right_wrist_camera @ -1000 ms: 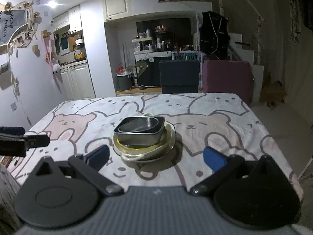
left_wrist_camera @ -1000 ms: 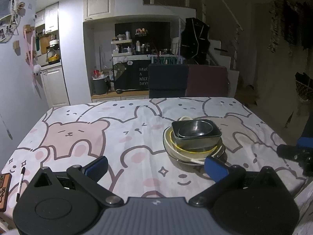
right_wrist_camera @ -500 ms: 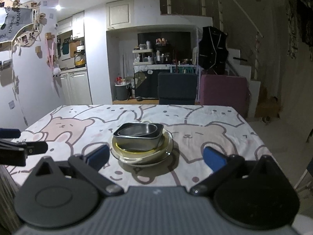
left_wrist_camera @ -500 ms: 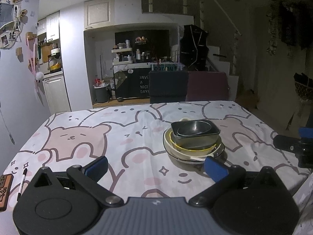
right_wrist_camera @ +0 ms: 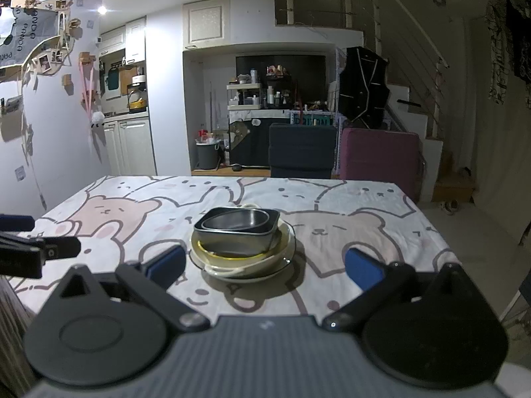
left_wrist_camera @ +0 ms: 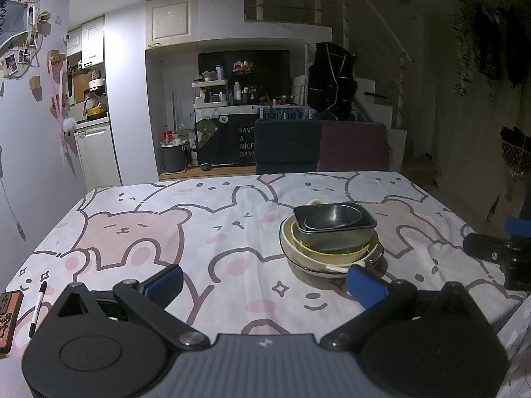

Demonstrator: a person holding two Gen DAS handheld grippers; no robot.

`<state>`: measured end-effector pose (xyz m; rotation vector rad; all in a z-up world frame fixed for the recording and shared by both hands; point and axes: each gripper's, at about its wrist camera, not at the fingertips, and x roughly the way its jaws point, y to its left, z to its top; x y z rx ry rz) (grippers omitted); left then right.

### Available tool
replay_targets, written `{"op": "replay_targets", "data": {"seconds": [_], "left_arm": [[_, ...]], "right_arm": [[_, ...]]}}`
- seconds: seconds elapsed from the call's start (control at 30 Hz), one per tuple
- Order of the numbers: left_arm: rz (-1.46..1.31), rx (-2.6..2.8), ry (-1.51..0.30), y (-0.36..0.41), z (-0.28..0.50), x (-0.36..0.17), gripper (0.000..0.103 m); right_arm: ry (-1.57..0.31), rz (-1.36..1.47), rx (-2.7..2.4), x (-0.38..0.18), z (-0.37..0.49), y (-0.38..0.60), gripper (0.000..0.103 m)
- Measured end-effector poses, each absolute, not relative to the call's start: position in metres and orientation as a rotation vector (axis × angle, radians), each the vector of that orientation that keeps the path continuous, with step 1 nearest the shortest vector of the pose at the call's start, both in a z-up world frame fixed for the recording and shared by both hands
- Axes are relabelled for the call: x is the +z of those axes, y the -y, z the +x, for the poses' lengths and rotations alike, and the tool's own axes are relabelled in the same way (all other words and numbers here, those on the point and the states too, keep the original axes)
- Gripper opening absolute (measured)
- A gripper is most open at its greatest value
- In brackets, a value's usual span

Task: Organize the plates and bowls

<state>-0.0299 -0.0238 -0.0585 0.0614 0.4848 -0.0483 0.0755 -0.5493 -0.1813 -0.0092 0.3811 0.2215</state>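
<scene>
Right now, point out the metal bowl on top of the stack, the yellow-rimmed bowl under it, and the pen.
metal bowl (right_wrist_camera: 237, 220), right wrist view, on its inner wall.
yellow-rimmed bowl (left_wrist_camera: 303, 248), left wrist view, on its rim at the near left.
pen (left_wrist_camera: 37, 305), left wrist view, on the middle of its barrel.

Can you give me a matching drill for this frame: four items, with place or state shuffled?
Items:
1. metal bowl
2. glass plate
3. pen
4. left gripper

Places or states:
A. bottom of the stack
B. open, holding nothing
C. top of the stack
D. near the table's left edge

Pairs: 1-C, 2-A, 3-D, 4-B
</scene>
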Motion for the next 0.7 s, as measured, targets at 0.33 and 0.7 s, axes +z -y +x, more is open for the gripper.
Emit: {"op": "replay_targets", "data": {"seconds": [0.33, 0.7], "left_arm": [[0.060, -0.049, -0.484, 0.0233, -0.0301, -0.0587, 0.103], [0.060, -0.050, -0.484, 0.0227, -0.0302, -0.0586, 0.103]], "right_arm": [[-0.384, -0.010, 0.227, -0.1814, 0.0755, 0.5488, 0.103], [-0.384, -0.011, 0.226, -0.1815, 0.0752, 0.5481, 0.103]]}}
